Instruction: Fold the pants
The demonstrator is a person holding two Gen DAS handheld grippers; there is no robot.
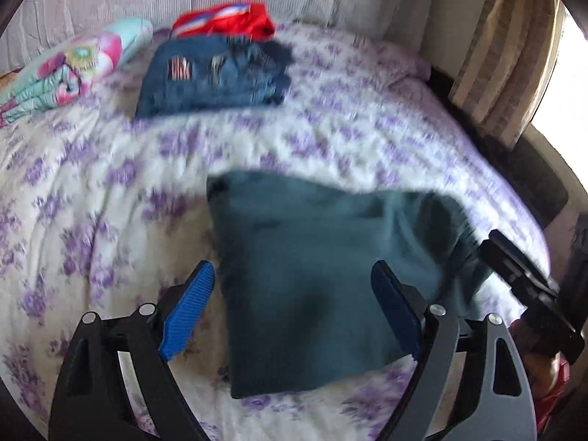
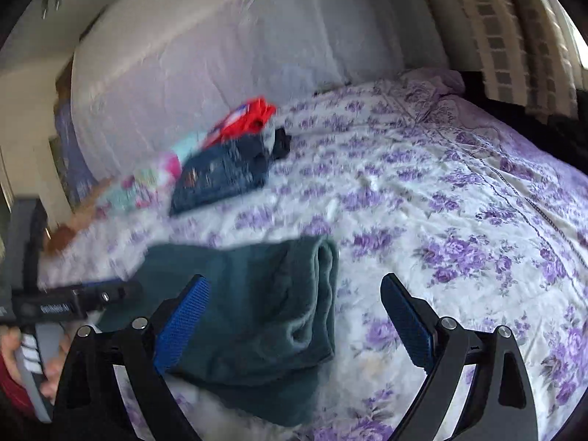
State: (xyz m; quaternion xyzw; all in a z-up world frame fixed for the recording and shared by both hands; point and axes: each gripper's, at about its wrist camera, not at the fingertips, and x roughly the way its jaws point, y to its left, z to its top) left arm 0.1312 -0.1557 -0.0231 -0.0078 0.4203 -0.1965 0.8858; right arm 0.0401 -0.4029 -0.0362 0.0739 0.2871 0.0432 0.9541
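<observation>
The dark teal pants [image 1: 312,279] lie folded into a compact rectangle on the floral bedspread [image 1: 110,191]. My left gripper [image 1: 294,294] is open and empty, its blue pads spread just above the near half of the pants. My right gripper [image 2: 294,305] is open and empty above the right edge of the pants [image 2: 257,312], left pad over the cloth, right pad over bare bedspread [image 2: 459,220]. The right gripper's body shows at the right edge of the left wrist view [image 1: 525,279]. The left gripper's body shows at the left edge of the right wrist view [image 2: 73,301].
Folded blue jeans [image 1: 213,73] and a red garment [image 1: 228,20] lie at the far side of the bed, with a colourful floral bundle [image 1: 66,70] to their left. A padded headboard [image 2: 220,55] stands behind. Striped curtains [image 1: 514,55] hang at the right.
</observation>
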